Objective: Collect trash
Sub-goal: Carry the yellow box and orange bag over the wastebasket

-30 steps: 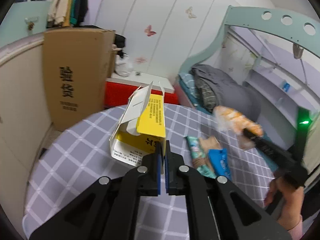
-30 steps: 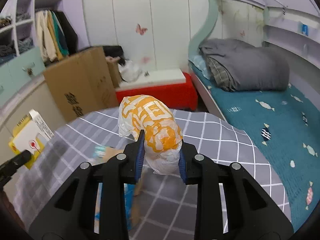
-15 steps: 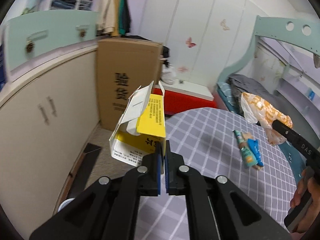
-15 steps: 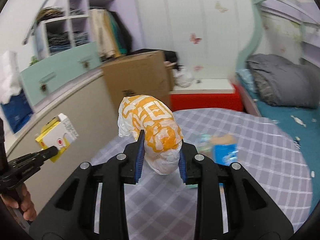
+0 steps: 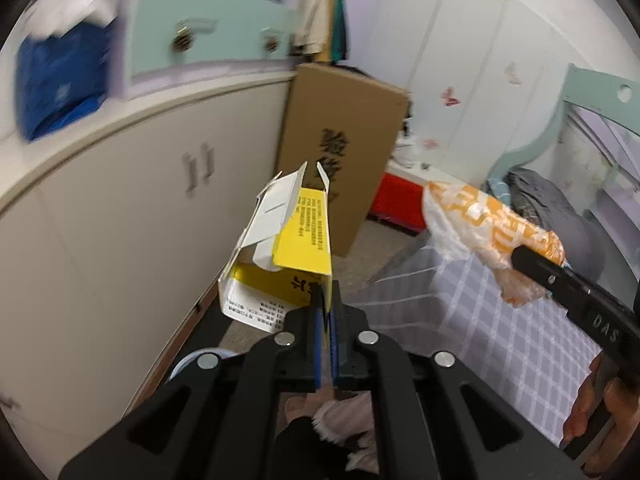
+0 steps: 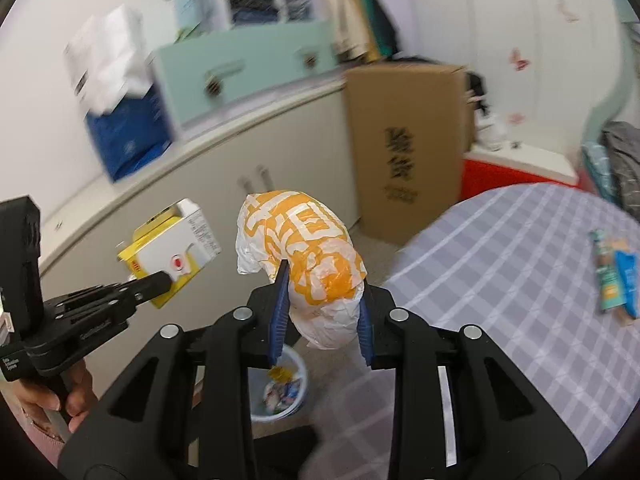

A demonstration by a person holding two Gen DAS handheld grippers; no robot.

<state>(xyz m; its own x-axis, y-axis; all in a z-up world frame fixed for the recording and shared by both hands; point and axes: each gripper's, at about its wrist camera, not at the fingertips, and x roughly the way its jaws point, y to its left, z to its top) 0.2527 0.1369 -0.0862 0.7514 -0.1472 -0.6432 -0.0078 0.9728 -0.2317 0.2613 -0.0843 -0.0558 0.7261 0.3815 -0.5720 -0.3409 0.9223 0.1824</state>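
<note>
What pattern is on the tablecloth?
The tablecloth is grey-lilac with a white check, clearest in the right wrist view.

An opened yellow-white carton (image 5: pixel 280 264) and a crumpled orange-white wrapper (image 6: pixel 308 264) are held aloft; probably wrappers (image 6: pixel 614 276) lie near the table's right edge.

My left jaws pinch a yellow-and-white cardboard carton (image 5: pixel 286 256); my right ones clasp a crumpled white plastic bag with orange print (image 6: pixel 308 264). The desk's cloth (image 6: pixel 520 280) is grey with white checks.

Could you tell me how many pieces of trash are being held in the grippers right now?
2: the yellow carton in the left gripper, the orange-and-white bag in the right gripper.
</note>
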